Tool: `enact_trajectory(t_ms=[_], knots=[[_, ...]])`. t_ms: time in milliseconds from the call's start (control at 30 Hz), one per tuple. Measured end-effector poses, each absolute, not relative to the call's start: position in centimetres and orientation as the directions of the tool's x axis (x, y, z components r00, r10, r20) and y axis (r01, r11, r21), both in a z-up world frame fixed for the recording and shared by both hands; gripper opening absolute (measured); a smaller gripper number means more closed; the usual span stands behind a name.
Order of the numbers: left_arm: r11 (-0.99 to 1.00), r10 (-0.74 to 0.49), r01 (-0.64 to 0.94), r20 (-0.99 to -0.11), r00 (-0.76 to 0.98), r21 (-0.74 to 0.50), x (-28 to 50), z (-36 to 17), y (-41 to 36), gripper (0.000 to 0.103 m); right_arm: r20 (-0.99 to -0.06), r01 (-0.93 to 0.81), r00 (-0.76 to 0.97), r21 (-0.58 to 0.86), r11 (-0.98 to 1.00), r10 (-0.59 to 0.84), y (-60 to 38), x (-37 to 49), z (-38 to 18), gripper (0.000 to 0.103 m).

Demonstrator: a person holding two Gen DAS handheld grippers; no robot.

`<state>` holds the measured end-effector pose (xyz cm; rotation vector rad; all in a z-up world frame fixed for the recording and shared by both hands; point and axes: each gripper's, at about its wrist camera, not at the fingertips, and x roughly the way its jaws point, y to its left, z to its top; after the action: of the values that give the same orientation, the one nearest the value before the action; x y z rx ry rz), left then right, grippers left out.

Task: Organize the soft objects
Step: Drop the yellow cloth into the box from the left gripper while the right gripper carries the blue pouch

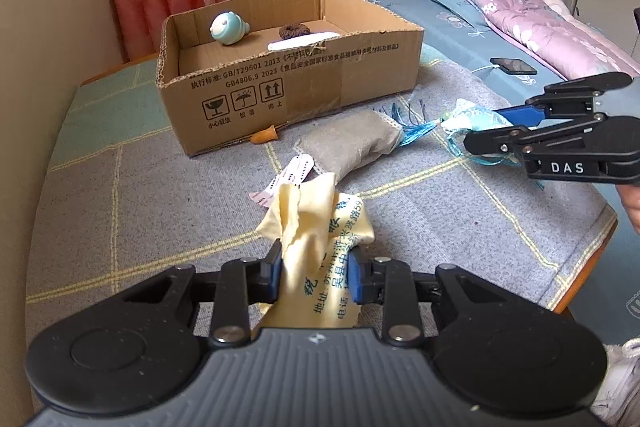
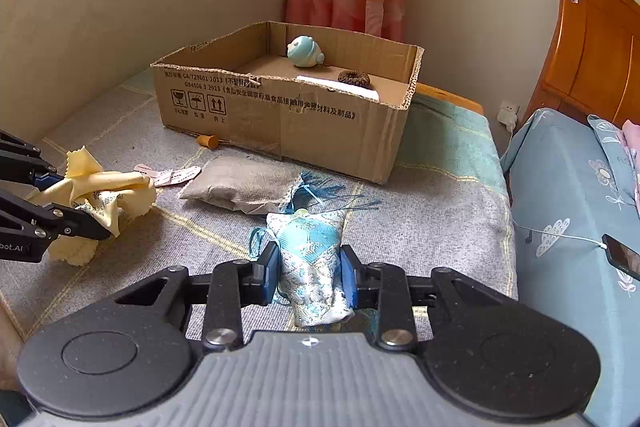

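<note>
My left gripper (image 1: 316, 273) is shut on a pale yellow cloth (image 1: 316, 223) printed with blue characters, held over the grey checked blanket; it also shows in the right wrist view (image 2: 96, 193). My right gripper (image 2: 308, 273) is shut on a blue brocade sachet (image 2: 310, 259) with a blue tassel; it shows in the left wrist view (image 1: 474, 121). A grey burlap pouch (image 1: 352, 143) lies between them on the blanket, also in the right wrist view (image 2: 244, 185). An open cardboard box (image 1: 296, 87) stands behind, holding a teal round toy (image 1: 228, 29), a brown ring (image 1: 294, 31) and a white strip.
Pink paper tags (image 1: 290, 175) and a small orange cone (image 1: 264, 135) lie in front of the box. A wall runs along the left. A bed with blue sheet, pink quilt (image 1: 540, 23) and a phone (image 1: 514, 66) on a cable lies to the right. Curtain behind the box.
</note>
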<state>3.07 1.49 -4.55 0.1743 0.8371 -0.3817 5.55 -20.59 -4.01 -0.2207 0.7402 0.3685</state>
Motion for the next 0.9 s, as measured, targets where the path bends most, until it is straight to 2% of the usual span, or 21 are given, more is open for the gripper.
enact_trajectory(t_ms=[533, 700, 900], knots=[[0.882, -0.327, 0.470, -0.671, 0.665, 0.035, 3.8, 1.0, 1.4, 0.028, -0.600, -0.404, 0.751, -0.086, 0.911, 0.276, -21.8, 4.1, 2.0, 0.036], [0.866, -0.349, 0.494, -0.624, 0.699, 0.070, 6.5, 3.8, 1.2, 0.028, -0.565, -0.409, 0.770, -0.080, 0.909, 0.297, -21.8, 4.4, 3.6, 0.036], [0.868, -0.312, 0.473, -0.577, 0.754, 0.149, 12.8, 6.3, 0.7, 0.028, -0.554, -0.408, 0.778, -0.088, 0.909, 0.296, -21.7, 5.4, 4.5, 0.036]])
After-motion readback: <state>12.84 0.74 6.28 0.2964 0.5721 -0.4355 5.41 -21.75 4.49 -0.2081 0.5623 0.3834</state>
